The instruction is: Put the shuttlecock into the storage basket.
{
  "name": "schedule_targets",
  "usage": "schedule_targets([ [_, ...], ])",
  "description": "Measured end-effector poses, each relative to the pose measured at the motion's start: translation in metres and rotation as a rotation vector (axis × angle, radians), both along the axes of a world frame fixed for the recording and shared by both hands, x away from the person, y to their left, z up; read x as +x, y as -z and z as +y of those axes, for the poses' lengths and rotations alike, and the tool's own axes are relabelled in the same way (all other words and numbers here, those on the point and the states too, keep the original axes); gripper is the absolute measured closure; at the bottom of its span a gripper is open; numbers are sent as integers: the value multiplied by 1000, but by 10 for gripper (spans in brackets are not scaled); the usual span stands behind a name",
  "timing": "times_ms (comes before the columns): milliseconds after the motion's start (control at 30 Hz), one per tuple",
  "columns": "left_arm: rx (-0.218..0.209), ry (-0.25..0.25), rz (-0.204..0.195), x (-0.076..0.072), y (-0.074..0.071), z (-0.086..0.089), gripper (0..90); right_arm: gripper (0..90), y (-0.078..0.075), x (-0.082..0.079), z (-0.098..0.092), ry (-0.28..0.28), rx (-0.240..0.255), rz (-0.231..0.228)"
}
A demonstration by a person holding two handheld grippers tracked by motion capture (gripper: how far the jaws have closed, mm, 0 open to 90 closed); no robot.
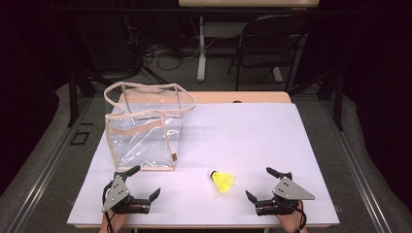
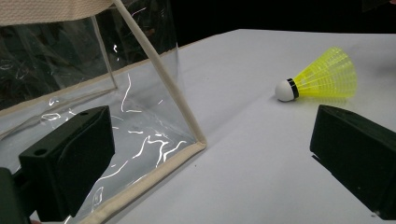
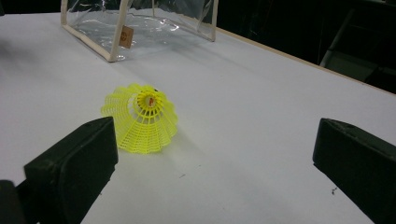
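Black and blocky, the left claw (image 1: pixel 144 181) and the right claw (image 1: pixel 256 184) rest at the near edge of the surface (image 1: pixel 272 136), one toward each near corner, both with jaws spread wide and nothing between them. Each carries a grey three-cornered plate on top.

Between them, a little nearer the right claw, lies the yellow shuttlecock (image 1: pixel 222 180) — on its side, apart from both claws, its white rounded cork tip pointing toward the bag and its open skirt toward the near edge. The skirt is a flared cone of fine plastic mesh with a scalloped rim; a black band rings the joint where it meets the cork.

Farther back, toward the far left corner, stands the clear bag (image 1: pixel 145 128): glossy, crinkled transparent plastic panels that catch white glints, boxed by cream fabric piping, with a webbing handle arching over its open mouth and a small brown tag at its near right corner.

The surface itself is a smooth, matte pale sheet.

As I judge it, the work has not begun — the shuttlecock is ungrasped and the bag holds nothing; picking it up and dropping it inside both remain.
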State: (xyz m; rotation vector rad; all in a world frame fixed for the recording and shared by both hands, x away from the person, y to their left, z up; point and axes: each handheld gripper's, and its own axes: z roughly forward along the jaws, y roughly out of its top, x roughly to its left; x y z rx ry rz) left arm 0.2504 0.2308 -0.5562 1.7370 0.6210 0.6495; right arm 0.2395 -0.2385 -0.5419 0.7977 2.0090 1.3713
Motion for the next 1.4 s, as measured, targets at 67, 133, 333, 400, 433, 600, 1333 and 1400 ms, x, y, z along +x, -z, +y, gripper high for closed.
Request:
schedule_targets([
  [67,1,5,0,0,0,-1,0,0,-1,1,2,1,-9,9],
  [133,7,8,3,0,0,-1,0,0,-1,3,4,-3,-14,19],
  [333,9,10,4,1,0,-1,0,0,0,13,11,-30,-34,72],
  [400,9,10,6,1,0,-1,0,0,0,16,14,-39,-41,90],
  [433,10,11,4,1,0,-1,0,0,1,18,15,-44,-45,95],
  [600,12,12,10,1,1,-1,0,0,1,24,21,-61,-59,120],
  [1333,25,9,13,5,2,-3,0,0,-1,43,51,-134,-124,182],
  [1400,29,9,12,4,2,-3,0,0,-1,44,54,-141,-131,185],
])
